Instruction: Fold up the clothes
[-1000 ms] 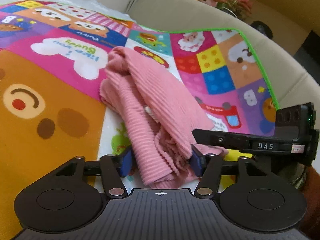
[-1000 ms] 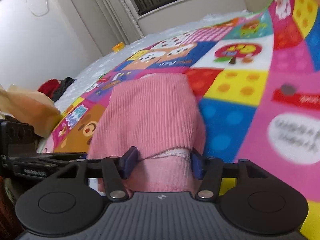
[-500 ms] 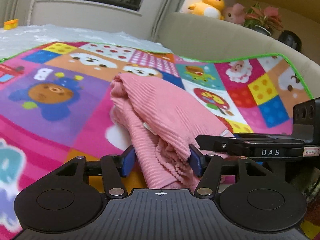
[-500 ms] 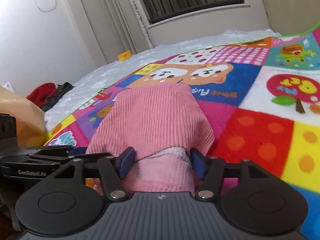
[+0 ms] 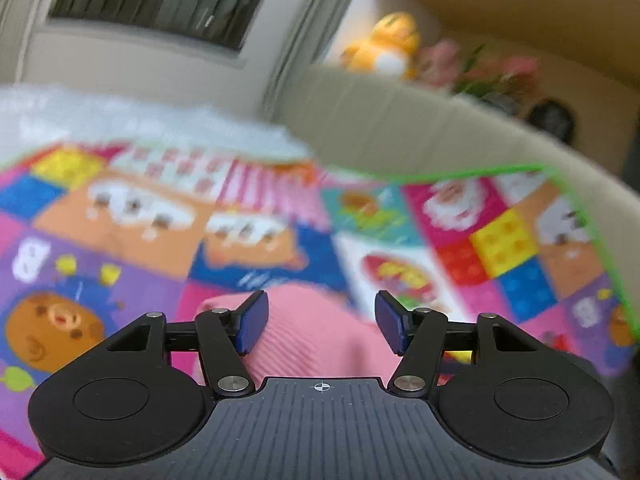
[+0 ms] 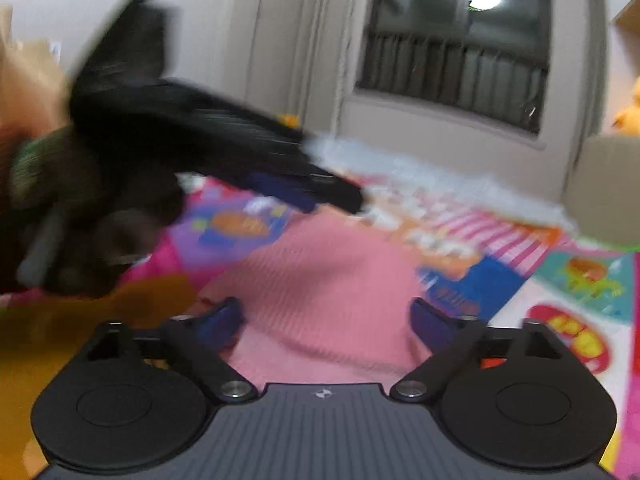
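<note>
Pink garment (image 6: pixel 320 292) lies under both spread claws; no writing legible.

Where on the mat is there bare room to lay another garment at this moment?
The play mat is bare beyond the pink sweater, up to the white bedding, and to its right up to the green edge by the beige cushion. It is crowded at the sweater itself: the left gripper hangs above it, the right gripper beside it.
</note>
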Motion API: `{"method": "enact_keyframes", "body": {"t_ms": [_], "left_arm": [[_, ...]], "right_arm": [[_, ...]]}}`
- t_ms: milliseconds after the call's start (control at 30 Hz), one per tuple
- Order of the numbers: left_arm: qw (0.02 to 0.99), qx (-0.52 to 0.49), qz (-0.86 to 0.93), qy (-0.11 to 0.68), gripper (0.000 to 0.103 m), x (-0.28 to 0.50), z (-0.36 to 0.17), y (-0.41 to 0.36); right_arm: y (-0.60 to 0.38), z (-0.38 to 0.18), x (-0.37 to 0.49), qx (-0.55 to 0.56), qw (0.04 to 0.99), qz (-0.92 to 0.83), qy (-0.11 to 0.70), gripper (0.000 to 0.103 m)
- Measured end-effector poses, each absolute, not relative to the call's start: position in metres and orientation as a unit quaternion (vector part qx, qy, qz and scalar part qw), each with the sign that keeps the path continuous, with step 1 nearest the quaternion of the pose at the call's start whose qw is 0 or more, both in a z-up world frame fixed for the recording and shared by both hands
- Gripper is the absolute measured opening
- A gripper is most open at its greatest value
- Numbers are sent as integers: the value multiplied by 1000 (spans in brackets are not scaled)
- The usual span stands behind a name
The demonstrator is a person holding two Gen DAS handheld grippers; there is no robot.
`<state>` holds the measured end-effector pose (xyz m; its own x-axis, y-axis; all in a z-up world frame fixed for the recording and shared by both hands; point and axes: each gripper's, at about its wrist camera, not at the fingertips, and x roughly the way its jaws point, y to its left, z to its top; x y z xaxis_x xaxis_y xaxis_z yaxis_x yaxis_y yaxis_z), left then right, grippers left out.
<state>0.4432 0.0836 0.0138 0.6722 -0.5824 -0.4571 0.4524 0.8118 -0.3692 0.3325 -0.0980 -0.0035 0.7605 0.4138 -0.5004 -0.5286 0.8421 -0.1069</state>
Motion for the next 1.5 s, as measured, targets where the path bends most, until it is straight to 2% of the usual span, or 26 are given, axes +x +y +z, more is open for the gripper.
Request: {"method": "enact_keyframes", "body": {"t_ms": [33, 67, 100, 133, 233, 367, 433, 500, 567, 633, 667, 733, 967, 1033, 1067, 1100, 1233, 1367, 1500], "left_arm": [[905, -111, -273, 307, 55, 455, 3, 84], [902, -106, -263, 326, 57, 466, -9, 83], [901, -101, -254, 336, 65, 474, -21, 84], [901, -103, -246, 342, 77, 479, -28, 86], [897, -139, -246, 341, 75, 483, -35, 95], [914, -122, -242, 302, 72, 444, -9, 106], [917, -132, -242, 290, 78, 417, 5, 116], [910, -158, -249, 293, 85, 393, 13, 120], [896, -174, -264, 311, 85, 379, 8, 117], [888, -167, -273, 331, 76, 367, -1, 109], [891, -148, -268, 334, 74, 362, -6, 104], [900, -123, -253, 333, 72, 356, -14, 105], [911, -156, -207, 320, 73, 358, -32, 140], [917, -144, -208, 308, 73, 353, -34, 137], [920, -135, -207, 304, 73, 351, -34, 134], [921, -131, -207, 303, 73, 351, -34, 133], [918, -142, -212, 303, 75, 352, -36, 134], [920, -139, -211, 299, 75, 350, -37, 134], [920, -140, -214, 297, 77, 350, -37, 134]], "right_arm": [[-91, -9, 333, -127, 925, 259, 248, 83], [-84, -14, 333, -138, 922, 262, 251, 83], [-79, -16, 332, -147, 919, 265, 251, 85], [-74, -19, 332, -155, 917, 268, 252, 87], [-82, -11, 332, -131, 915, 283, 255, 89], [-119, 9, 331, -54, 916, 299, 261, 90], [-151, 20, 330, 9, 917, 297, 265, 95], [-177, 20, 335, 66, 918, 280, 274, 96], [-192, 12, 343, 112, 916, 257, 286, 94], [-195, -1, 352, 150, 907, 245, 308, 78], [-191, -5, 352, 156, 901, 251, 318, 61], [-182, -14, 352, 167, 888, 264, 338, 57], [-151, 8, 331, 62, 896, 301, 319, 57], [-155, 16, 330, 31, 911, 276, 306, 64], [-158, 20, 330, 28, 916, 267, 299, 71], [-164, 25, 333, 44, 919, 263, 291, 72], [-171, 30, 344, 60, 930, 237, 274, 72], [-149, 7, 358, 18, 924, 228, 307, 71], [-142, 10, 337, -16, 930, 229, 285, 73]]}}
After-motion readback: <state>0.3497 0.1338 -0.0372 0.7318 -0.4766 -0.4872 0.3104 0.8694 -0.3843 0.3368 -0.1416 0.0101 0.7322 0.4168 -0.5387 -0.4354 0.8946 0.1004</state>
